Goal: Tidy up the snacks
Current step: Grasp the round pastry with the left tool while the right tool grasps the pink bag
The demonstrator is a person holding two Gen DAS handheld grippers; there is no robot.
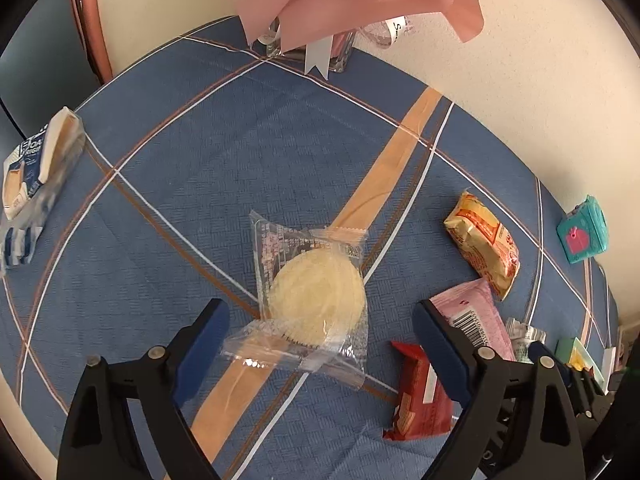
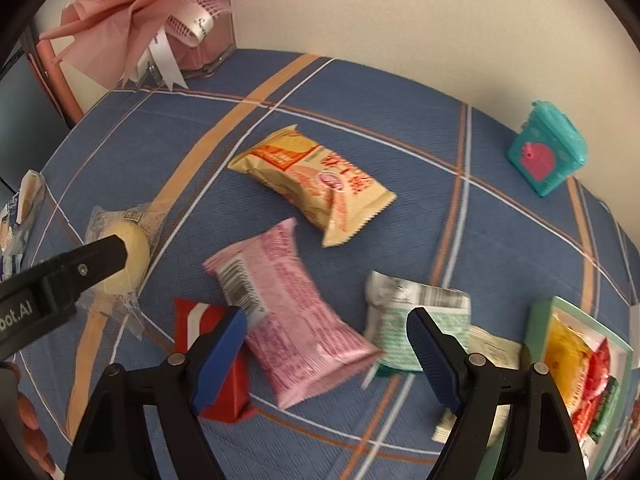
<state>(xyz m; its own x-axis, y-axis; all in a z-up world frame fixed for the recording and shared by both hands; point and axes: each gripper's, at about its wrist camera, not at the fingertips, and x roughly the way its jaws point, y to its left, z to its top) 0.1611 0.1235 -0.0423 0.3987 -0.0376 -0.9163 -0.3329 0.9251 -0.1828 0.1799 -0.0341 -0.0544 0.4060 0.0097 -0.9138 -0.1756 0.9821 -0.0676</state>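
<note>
2 claws are being lowered at once here, so a double pick-up looks to be the step in hand. Between the wide-open fingers of the left claw (image 1: 320, 344) a clear-wrapped round cake (image 1: 316, 296) is framed, not yet touched as far as can be seen. The right claw (image 2: 326, 350) is parted too, nothing gripped, with the pink packet (image 2: 296, 316) lying between its fingers on the desk (image 2: 360, 92). Off to its right a box (image 2: 540, 320) of snacks is waiting. Next, probably, both need to be dropped lower and squeezed gently, since crinkly wrappers slip.
</note>
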